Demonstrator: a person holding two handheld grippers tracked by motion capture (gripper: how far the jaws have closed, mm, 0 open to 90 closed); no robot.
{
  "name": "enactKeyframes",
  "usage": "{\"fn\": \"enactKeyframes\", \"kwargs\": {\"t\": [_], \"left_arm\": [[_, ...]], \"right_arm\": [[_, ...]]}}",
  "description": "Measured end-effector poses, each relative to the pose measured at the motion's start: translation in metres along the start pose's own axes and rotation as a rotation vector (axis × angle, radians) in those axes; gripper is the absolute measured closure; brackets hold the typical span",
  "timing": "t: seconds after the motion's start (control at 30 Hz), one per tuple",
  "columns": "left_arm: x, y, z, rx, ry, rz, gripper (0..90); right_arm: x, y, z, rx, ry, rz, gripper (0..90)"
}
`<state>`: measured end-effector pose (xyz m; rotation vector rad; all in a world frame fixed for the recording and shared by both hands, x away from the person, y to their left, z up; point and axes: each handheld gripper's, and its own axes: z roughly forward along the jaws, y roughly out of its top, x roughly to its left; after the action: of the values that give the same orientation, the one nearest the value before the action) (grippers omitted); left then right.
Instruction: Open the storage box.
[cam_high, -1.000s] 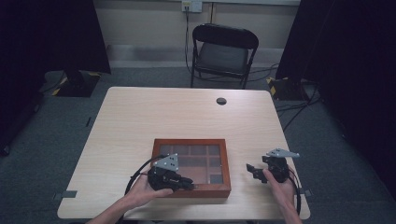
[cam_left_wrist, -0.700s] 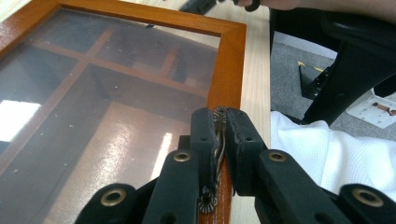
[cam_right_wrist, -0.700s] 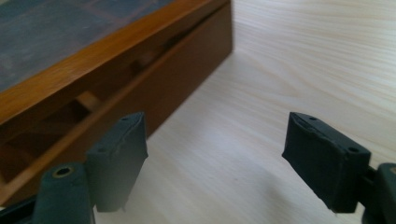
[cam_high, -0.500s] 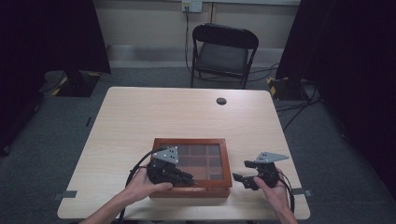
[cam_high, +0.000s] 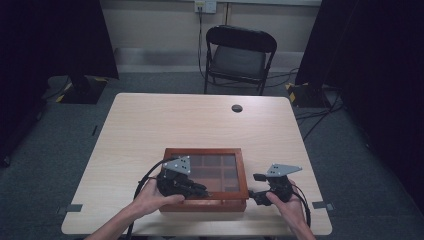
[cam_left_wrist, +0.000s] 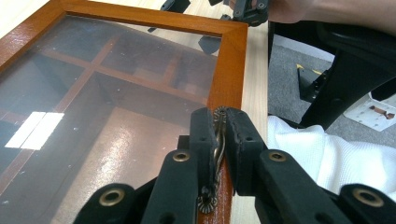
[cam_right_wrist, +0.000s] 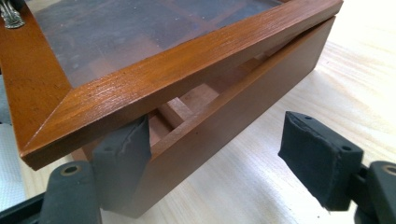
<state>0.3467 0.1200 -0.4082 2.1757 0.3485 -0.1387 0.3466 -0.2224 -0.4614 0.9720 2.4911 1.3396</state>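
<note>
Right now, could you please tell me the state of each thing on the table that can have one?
Wooden box: upright on the table, divided into compartments.
Glass lid: lifted slightly, gap showing at the near corner.
Brass handle: clamped between jaws.
Left gripper: shut on the brass handle.
Right gripper: jaws open and just been closing, one jaw at the box corner under the lid.

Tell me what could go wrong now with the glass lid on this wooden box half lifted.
1. The left gripper pinches only the small brass handle of the glass-topped wooden lid; if it slips, the lid could drop shut.
2. One pad of the right gripper sits at the gap under the lid's corner, so a falling lid could pinch it.
3. The brown wooden compartment box sits near the front edge of the light wooden table; a pull might drag it toward the person.
</note>
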Motion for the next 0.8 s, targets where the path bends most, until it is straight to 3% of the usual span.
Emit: {"fn": "enactKeyframes", "kwargs": {"t": [0.07,0.37,0.63,0.8], "left_arm": [[-0.002,-0.002,0.0,-0.003,-0.004,0.022,79.0],[-0.001,-0.004,-0.011,-0.031,0.021,0.019,54.1],[0.005,-0.01,-0.031,-0.095,0.047,-0.011,44.4],[0.007,-0.011,-0.037,-0.094,0.035,-0.019,43.0]], "right_arm": [[0.0,0.0,0.0,0.0,-0.005,-0.001,24.0],[0.001,0.001,-0.002,-0.01,-0.015,-0.01,24.2],[0.0,0.005,-0.005,-0.038,-0.023,-0.007,24.1],[0.0,0.011,-0.007,-0.062,-0.018,-0.01,24.5]]}}
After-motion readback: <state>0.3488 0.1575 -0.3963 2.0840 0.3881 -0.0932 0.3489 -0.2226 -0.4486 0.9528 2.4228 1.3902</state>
